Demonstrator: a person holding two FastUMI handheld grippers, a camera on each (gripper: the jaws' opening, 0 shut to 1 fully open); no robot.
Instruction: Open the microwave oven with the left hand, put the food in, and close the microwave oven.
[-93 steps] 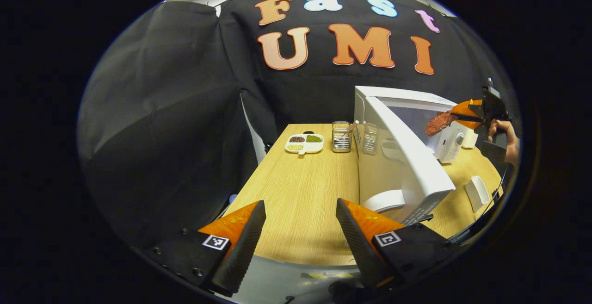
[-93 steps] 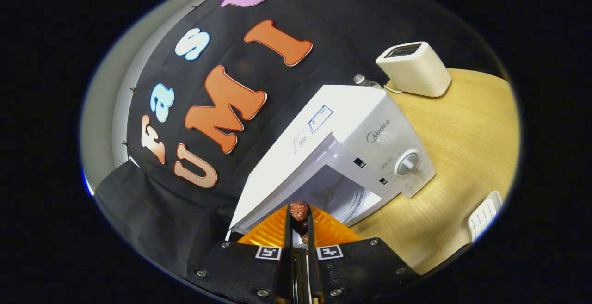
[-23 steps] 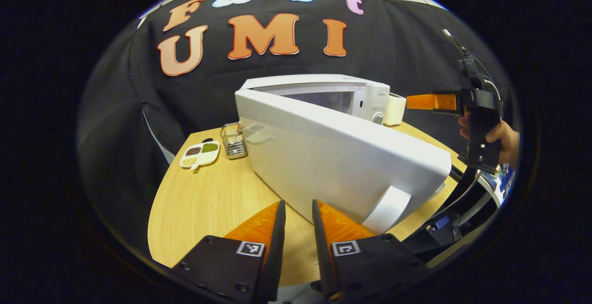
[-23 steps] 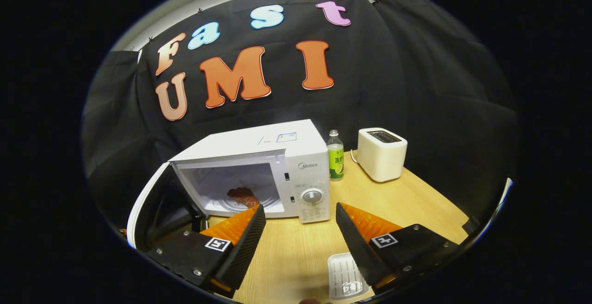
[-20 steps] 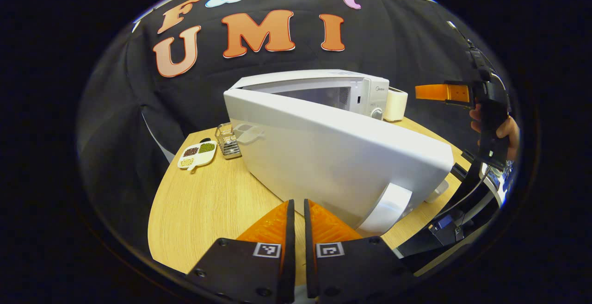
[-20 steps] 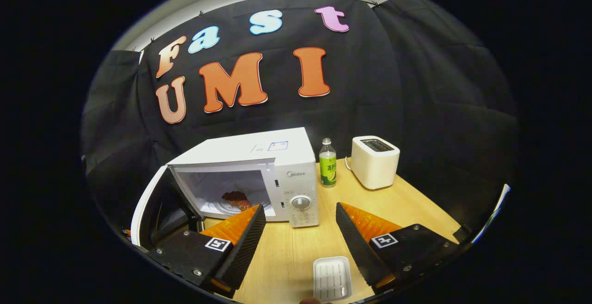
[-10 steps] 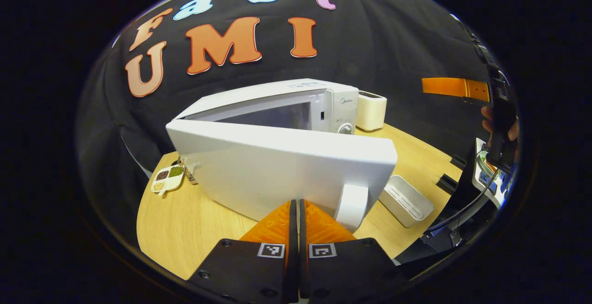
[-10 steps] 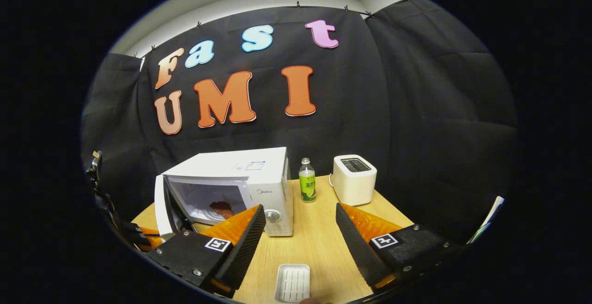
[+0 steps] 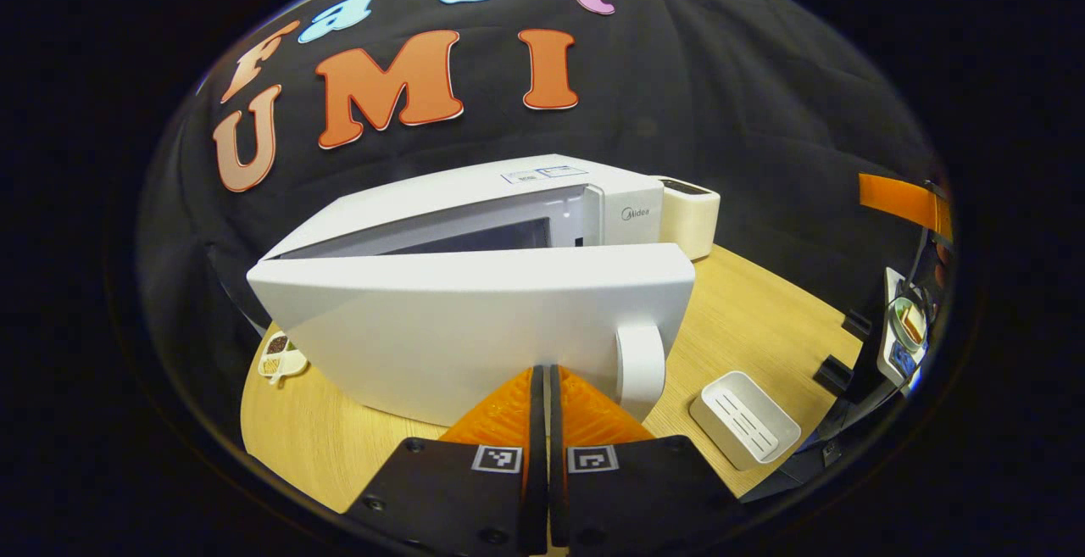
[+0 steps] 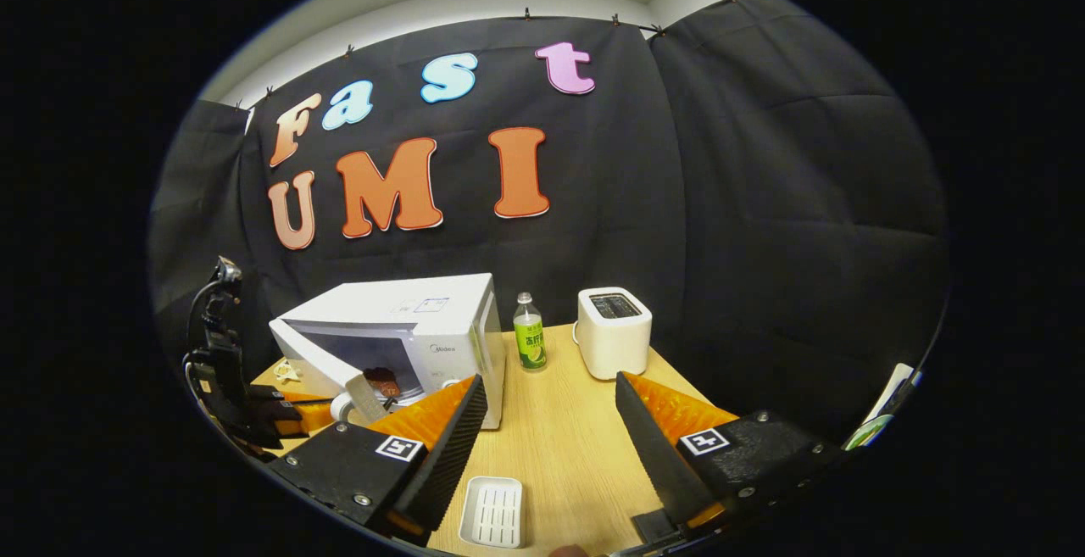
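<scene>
The white microwave (image 9: 593, 201) stands on the wooden table (image 9: 763, 311) with its door (image 9: 475, 328) partly open. My left gripper (image 9: 542, 368) is shut, and its tips rest against the door's outer face, just left of the door handle (image 9: 640, 359). In the right gripper view the microwave (image 10: 407, 311) has its door (image 10: 318, 362) swung near the body. The reddish-brown food (image 10: 380, 377) lies inside, and the left gripper (image 10: 305, 411) is at the door. My right gripper (image 10: 551, 396) is open and holds nothing, well back from the microwave.
A green-labelled bottle (image 10: 530, 342) and a cream toaster (image 10: 613, 332) stand right of the microwave. A white ribbed tray (image 10: 494, 510) lies near the table's front edge. A small divided dish (image 9: 282, 358) sits left of the door. The right gripper (image 9: 886, 197) is at far right.
The left gripper shut and pushed the door from wide open to nearly closed. The right gripper let go of the food inside, opened and drew back from the microwave.
</scene>
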